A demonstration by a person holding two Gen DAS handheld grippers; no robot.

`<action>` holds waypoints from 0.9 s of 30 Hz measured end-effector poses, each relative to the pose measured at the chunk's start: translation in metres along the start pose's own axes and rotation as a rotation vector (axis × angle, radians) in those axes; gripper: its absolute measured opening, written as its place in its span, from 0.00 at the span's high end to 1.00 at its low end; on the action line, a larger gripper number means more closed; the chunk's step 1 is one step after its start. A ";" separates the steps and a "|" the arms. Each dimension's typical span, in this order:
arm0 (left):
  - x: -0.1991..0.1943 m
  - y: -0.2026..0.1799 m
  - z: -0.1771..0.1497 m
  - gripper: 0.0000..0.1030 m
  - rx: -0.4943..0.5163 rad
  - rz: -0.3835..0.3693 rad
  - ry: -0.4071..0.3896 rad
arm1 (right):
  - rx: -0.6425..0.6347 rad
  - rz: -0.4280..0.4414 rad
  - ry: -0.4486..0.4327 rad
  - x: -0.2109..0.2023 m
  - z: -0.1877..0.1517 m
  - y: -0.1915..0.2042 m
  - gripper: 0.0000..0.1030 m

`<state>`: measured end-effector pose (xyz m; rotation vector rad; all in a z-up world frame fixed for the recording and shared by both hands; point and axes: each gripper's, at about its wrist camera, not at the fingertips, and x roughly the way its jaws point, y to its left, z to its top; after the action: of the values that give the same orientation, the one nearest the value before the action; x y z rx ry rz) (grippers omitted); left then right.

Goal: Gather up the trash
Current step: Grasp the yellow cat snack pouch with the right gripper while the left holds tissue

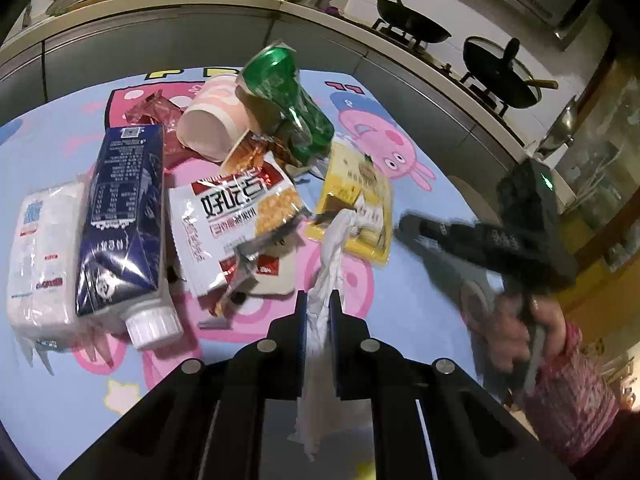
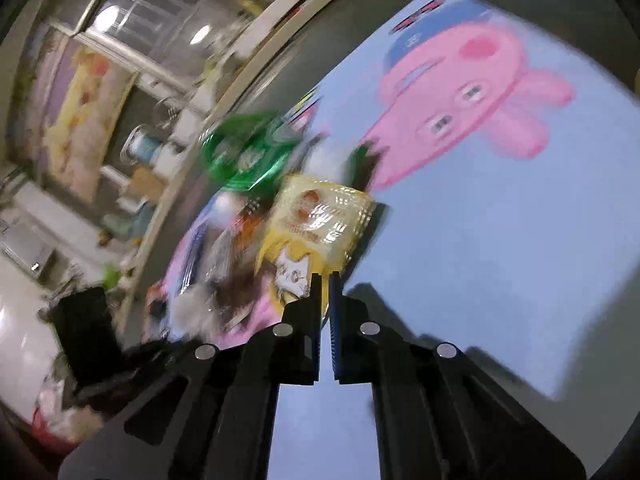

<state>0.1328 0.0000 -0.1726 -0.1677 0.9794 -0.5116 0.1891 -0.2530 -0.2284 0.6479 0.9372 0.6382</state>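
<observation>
Two jaws clenched: our left gripper (image 1: 319, 312) grasps the white tissue (image 1: 326, 280); our right gripper (image 2: 325, 312) pinches nothing we see, yellow wrapper (image 2: 320, 220) lengthwise at twelve o'clock, nearer it.

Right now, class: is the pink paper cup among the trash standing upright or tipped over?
Tipped over. The pink paper cup lies on its side, its open mouth facing the camera.

kitchen | grey counter (image 1: 160, 36) | woks (image 1: 412, 26) on stove | cartoon tablecloth (image 1: 400, 136)
</observation>
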 end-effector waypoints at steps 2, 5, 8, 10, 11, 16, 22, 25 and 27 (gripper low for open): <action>0.002 0.002 0.002 0.90 -0.006 0.002 -0.001 | -0.022 0.048 0.020 0.002 -0.012 0.012 0.96; 0.007 0.002 0.011 0.90 -0.008 0.004 -0.003 | -0.038 0.051 0.002 -0.005 -0.021 0.021 0.93; 0.009 -0.003 0.020 0.90 0.004 -0.004 -0.014 | -0.007 0.019 -0.041 -0.018 -0.018 0.010 0.92; 0.011 -0.010 0.027 0.90 0.018 -0.015 -0.021 | 0.035 0.001 -0.053 -0.023 -0.017 -0.002 0.85; 0.013 -0.013 0.030 0.90 0.026 -0.016 -0.023 | 0.052 -0.001 -0.057 -0.026 -0.018 -0.007 0.75; 0.030 -0.016 0.041 0.90 0.023 -0.009 -0.002 | 0.086 -0.002 -0.070 -0.020 -0.009 -0.019 0.74; 0.052 -0.011 0.046 0.90 0.002 0.019 0.038 | 0.058 -0.004 -0.072 -0.002 0.016 -0.017 0.75; 0.061 -0.002 0.047 0.90 -0.034 0.030 0.063 | 0.037 0.003 -0.070 0.006 0.025 -0.016 0.75; 0.061 0.001 0.048 0.90 -0.047 0.014 0.060 | 0.032 0.011 -0.067 0.011 0.029 -0.013 0.75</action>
<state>0.1999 -0.0331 -0.1918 -0.1879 1.0512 -0.4831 0.2221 -0.2598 -0.2313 0.6996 0.8834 0.6088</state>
